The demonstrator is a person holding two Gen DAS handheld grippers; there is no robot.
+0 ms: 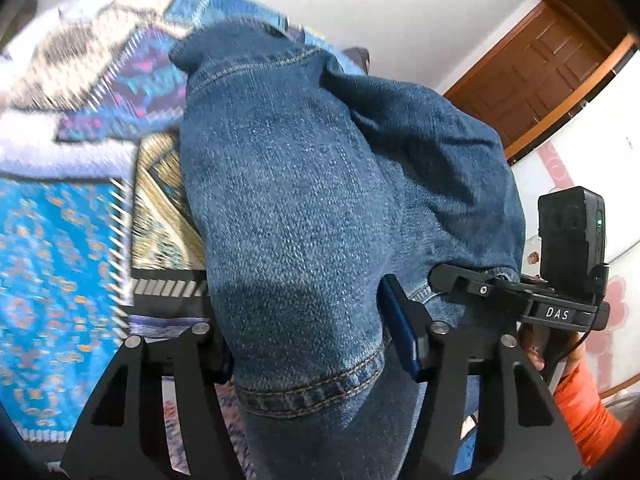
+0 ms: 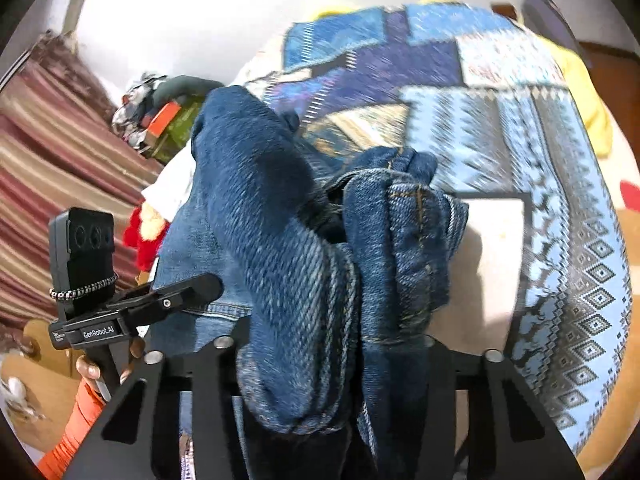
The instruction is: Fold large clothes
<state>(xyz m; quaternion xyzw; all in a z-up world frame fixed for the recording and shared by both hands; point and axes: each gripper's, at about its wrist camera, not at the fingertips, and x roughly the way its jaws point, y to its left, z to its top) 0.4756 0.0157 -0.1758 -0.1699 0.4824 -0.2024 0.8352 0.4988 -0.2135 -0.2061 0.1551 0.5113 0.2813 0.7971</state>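
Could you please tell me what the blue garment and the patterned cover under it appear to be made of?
The blue garment looks like denim: a diagonal twill weave, faded indigo, tan topstitching along a thick hem. It seems heavy and matte. The patterned cover looks like a soft woven or printed textile, probably cotton or a blend; motion blur hides its weave, so that is uncertain.

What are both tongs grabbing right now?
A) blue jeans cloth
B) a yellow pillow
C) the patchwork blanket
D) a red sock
A: thick blue denim with orange stitching bunches up between the left tongs and the right tongs, above the patchwork blanket.
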